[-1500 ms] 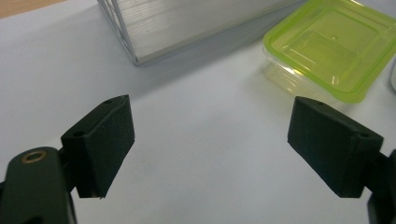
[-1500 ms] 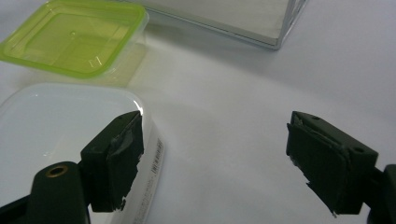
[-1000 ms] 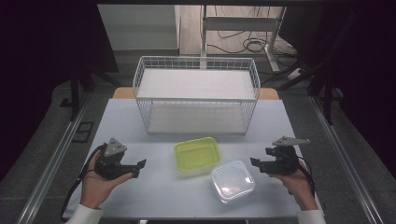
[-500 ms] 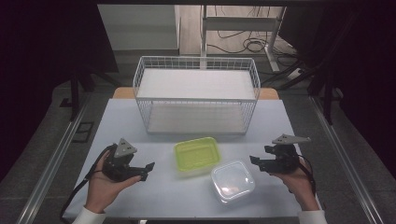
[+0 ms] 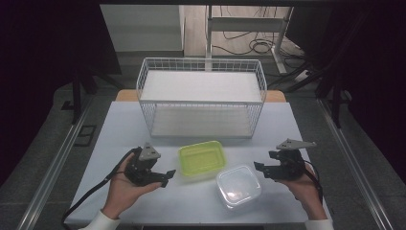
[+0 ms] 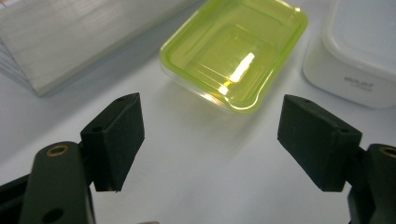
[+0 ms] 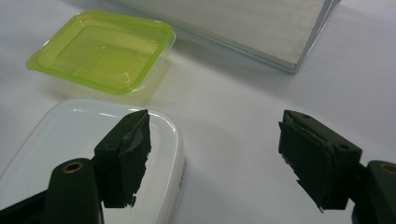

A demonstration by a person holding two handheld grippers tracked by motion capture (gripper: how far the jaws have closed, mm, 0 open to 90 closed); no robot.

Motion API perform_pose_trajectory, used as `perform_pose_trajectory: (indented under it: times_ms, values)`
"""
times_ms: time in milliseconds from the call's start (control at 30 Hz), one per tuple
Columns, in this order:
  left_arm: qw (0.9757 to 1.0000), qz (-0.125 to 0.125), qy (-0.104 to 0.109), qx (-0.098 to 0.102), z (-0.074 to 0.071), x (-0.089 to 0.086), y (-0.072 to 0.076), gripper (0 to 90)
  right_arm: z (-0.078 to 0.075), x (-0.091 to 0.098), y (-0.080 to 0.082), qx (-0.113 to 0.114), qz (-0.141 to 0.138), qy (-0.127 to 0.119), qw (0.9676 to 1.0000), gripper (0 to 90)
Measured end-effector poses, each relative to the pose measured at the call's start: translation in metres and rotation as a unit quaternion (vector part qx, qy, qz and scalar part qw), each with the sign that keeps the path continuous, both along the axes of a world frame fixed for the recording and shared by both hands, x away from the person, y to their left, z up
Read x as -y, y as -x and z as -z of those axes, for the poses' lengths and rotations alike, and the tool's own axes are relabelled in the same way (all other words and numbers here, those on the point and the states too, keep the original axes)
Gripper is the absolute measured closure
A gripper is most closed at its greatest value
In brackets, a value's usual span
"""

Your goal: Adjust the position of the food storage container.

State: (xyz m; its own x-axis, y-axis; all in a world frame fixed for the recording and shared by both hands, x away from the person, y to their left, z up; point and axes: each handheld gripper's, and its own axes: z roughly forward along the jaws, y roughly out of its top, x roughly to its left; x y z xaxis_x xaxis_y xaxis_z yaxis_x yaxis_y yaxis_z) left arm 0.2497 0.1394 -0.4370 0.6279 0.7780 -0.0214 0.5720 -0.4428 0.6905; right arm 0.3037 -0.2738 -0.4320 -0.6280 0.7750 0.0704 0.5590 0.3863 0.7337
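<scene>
Nearest, low at the left: left tool [image 5: 167, 175] in a hand, just above the surface [image 5: 191, 206]. Wide apart, pulled in a little just now, with nothing between but bare surface. Same seen along the left tool [image 6: 210, 140] itself: no grip yet.

Low at the right: right tool [image 5: 258, 167], wide apart too, holding nothing. Close beside the white box [image 5: 238, 187], not touching it.

A bit farther, in the middle: green box [image 5: 201, 158], flat on the surface, with its far corner close to the white box. Long side running left to right, a little slanted. Short left end turned toward the left tool and just beside it. In the left gripper view, green box [image 6: 233, 51] straight ahead and a touch to the right, near corner first.

Much nearer the left tool than the right one, so likely a job for the left hand: slide forward over the near end, then squeeze.

Farthest back: wire basket [image 5: 201, 101], well apart from both tools.
</scene>
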Motion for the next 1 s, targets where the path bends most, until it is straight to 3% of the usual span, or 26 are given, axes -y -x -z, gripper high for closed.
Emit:
perform_pose_trajectory:
  times_ms: [200,400,600,800,867,1000]
  values:
    - [0.9996,0.021,-0.011,-0.014,0.006,0.013,-0.004,23.6,0.002,-0.001,-0.002,-0.003,0.0,0.0,1.0,25.1]
    - [0.9984,0.033,0.013,-0.043,0.009,0.018,-0.009,26.0,-0.004,0.002,0.0,0.002,0.001,-0.003,1.0,25.0]
    - [0.9969,0.054,-0.008,-0.056,0.009,0.031,-0.012,32.5,-0.008,0.007,0.002,0.005,0.009,-0.008,0.9999,25.1]
    - [0.9943,0.076,-0.026,-0.069,0.006,0.046,-0.018,45.8,-0.006,0.007,0.0,0.0,0.008,-0.006,1.0,25.1]
    - [0.993,0.085,-0.02,-0.079,0.01,0.05,-0.02,49.2,-0.006,0.007,-0.001,0.0,0.009,-0.005,0.9999,25.1]
    - [0.9911,0.096,-0.032,-0.088,0.019,0.055,-0.022,54.7,-0.005,0.007,-0.001,-0.001,0.011,-0.005,0.9999,25.1]
